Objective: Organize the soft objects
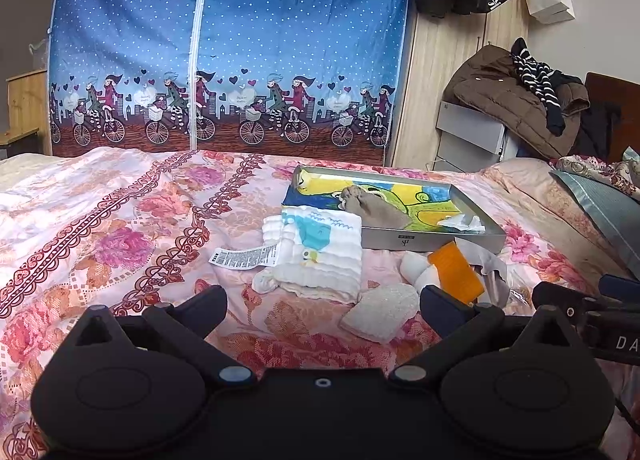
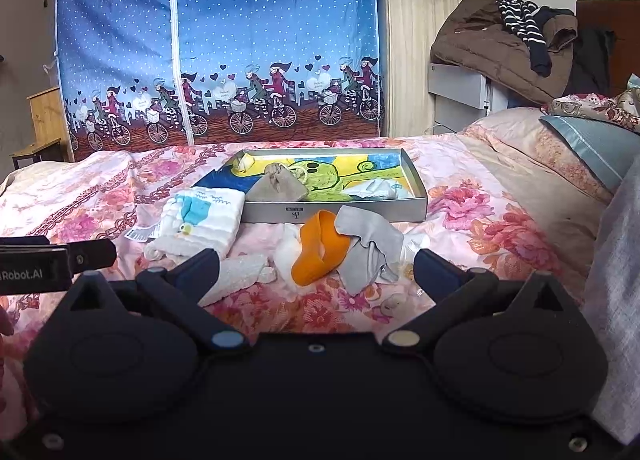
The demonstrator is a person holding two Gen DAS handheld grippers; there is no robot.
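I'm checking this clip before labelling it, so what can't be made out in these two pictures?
- White tag on the folded white cloth: print too small, both views.
- Grey tray: near-wall logo too small; taupe pouch covers part of its drawing.
- White item: mostly behind the orange band, right wrist view.
- Left gripper: its body hides the bedding beneath.

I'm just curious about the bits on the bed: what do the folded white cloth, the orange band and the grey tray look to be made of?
The folded white cloth looks like layered cotton gauze, matt, with crinkled ridges along its stacked edges. The orange band seems a stretchy knit loop, matt and limp. The grey tray has straight, thin, dull silver walls: coated card or metal, I cannot tell which.
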